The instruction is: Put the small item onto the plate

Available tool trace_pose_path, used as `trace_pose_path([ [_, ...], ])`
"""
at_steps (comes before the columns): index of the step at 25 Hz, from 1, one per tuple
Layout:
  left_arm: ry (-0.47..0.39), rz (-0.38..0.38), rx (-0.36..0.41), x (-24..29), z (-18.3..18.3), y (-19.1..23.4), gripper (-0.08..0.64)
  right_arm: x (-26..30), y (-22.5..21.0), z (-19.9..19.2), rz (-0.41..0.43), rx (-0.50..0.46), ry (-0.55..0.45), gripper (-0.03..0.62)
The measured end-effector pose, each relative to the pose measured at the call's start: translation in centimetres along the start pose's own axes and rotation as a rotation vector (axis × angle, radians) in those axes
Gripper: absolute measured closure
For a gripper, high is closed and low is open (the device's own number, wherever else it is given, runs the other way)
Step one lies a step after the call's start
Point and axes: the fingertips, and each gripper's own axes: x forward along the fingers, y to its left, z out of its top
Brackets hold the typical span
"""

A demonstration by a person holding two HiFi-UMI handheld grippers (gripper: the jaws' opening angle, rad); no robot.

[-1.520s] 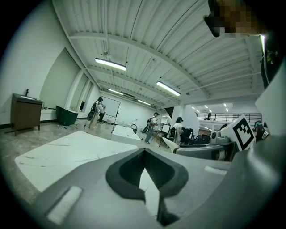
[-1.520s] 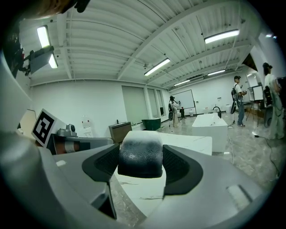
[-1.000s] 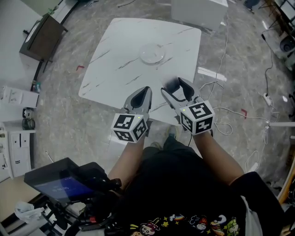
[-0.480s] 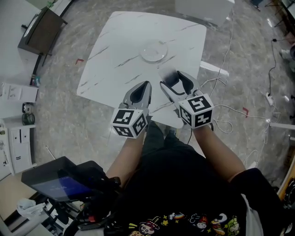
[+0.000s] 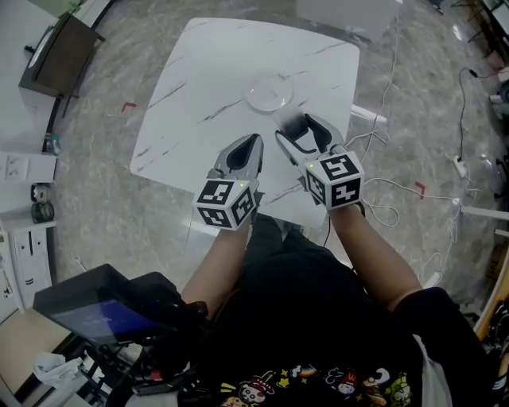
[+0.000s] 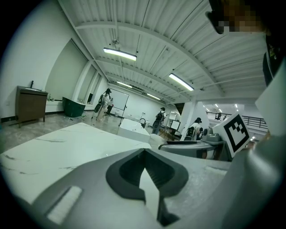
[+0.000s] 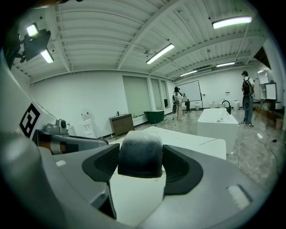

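A white round plate [image 5: 268,94] lies near the middle of the white marble table [image 5: 199,87]. My right gripper [image 5: 305,137] is shut on a small dark rounded item [image 5: 295,127], held over the table just short of the plate; the item [image 7: 140,154] fills the gap between the jaws in the right gripper view. My left gripper [image 5: 246,155] is shut with nothing in it, over the table's near edge, left of the right one. In the left gripper view the jaws [image 6: 145,172] meet and the right gripper's marker cube [image 6: 234,130] shows at the right.
White cables [image 5: 387,208] trail on the marbled floor right of the table. A dark wooden cabinet [image 5: 54,52] stands at the far left. A white box [image 5: 350,9] sits beyond the table. Several people stand far off in the gripper views.
Both grippers have stayed side by side over the near edge of the table; the view has shifted slightly. The right gripper keeps the dark item.
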Motion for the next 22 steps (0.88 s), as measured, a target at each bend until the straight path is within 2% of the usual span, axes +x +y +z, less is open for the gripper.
trace_pose_path([
  [12,0.024,0.020,-0.019,3.1,0.4,4.5,0.560,6.7,-2.8,-0.1,-0.038,-0.015,0.063,0.265],
  [22,0.053,0.048,-0.042,4.7,-0.8,7.3,0.560,13.0,-4.6,-2.6,-0.048,-0.027,0.164,0.265],
])
